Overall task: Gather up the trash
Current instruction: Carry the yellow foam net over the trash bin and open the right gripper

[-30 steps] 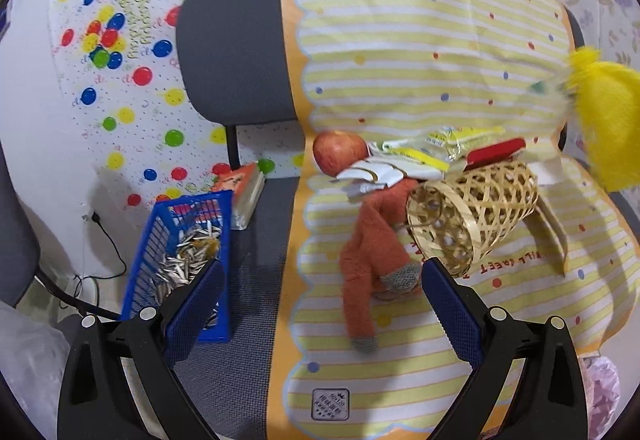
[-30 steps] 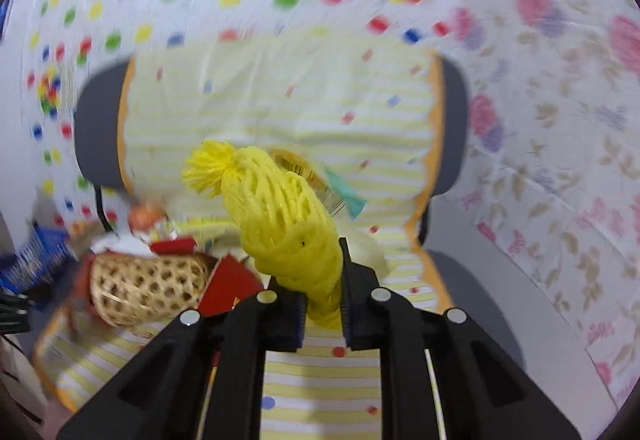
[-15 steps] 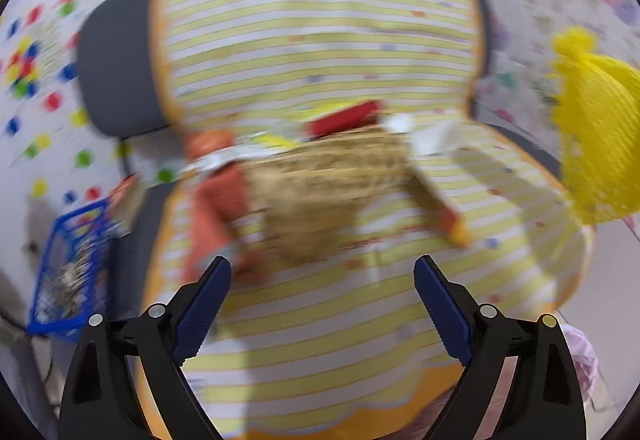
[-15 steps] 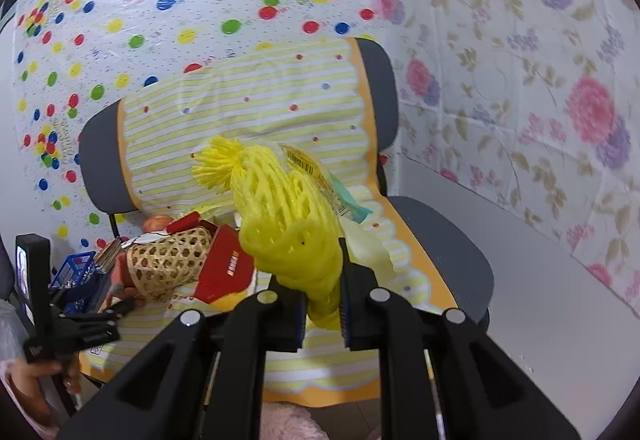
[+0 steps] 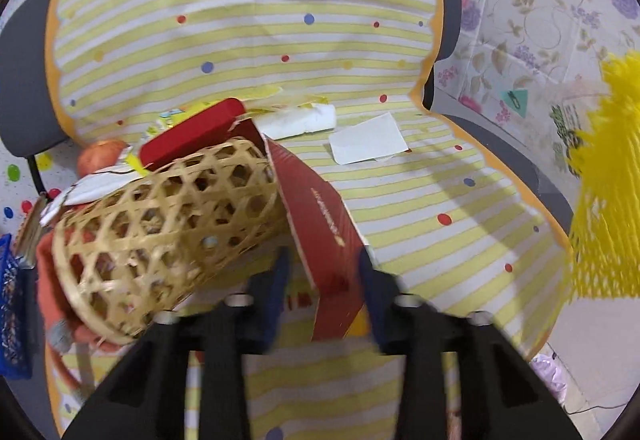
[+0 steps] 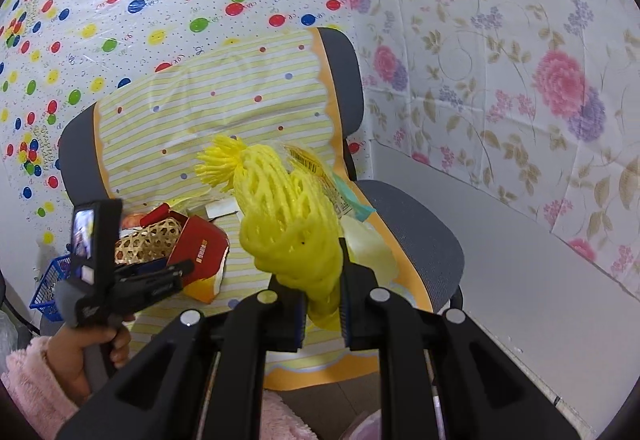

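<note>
The right tool (image 6: 322, 304) is clamped on a yellow foam net (image 6: 290, 228), held up above the seat of a chair (image 6: 416, 240); a crinkled wrapper (image 6: 316, 164) sticks out behind the net. In the left wrist view the net (image 5: 608, 200) hangs at the right edge, well apart from the rest of the trash.

The left tool (image 5: 322, 272) has its fingers on either side of the lower end of a red carton (image 5: 320, 216), closing on it; motion blur hides whether the pads touch, so I cannot tell if it grips. The carton leans against a bamboo basket (image 5: 160, 228) lying on its side on the striped cover (image 5: 280, 20) over the chair. Behind the basket lie a red box (image 5: 192, 132), an apple (image 5: 100, 156), a white packet (image 5: 300, 118) and a white card (image 5: 368, 138). A blue crate (image 5: 10, 304) stands at the far left, beside the chair.
</note>
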Demonstrator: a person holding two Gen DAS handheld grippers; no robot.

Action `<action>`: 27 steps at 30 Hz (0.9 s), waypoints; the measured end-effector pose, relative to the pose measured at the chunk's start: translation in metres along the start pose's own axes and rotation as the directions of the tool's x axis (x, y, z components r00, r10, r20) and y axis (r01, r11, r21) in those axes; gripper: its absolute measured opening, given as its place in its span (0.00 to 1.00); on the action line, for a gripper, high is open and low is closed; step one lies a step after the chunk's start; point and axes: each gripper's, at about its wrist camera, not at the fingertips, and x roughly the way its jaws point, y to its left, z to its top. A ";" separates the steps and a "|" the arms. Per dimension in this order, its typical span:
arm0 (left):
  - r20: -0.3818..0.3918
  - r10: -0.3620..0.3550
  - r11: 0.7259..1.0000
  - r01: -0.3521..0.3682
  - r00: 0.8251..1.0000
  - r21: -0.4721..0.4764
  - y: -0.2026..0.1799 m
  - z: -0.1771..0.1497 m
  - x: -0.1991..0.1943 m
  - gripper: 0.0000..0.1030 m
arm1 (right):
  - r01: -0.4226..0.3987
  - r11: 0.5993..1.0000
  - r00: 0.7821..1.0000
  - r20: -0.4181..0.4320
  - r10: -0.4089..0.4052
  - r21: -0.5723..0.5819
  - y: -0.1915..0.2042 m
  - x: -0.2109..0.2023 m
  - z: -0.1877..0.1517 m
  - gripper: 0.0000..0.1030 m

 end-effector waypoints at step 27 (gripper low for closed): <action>0.167 -0.395 0.885 0.327 0.903 0.330 -0.114 -0.128 -0.167 0.02 | 0.313 0.944 0.948 -0.090 -0.304 0.103 -0.046 -0.116 -0.094 0.12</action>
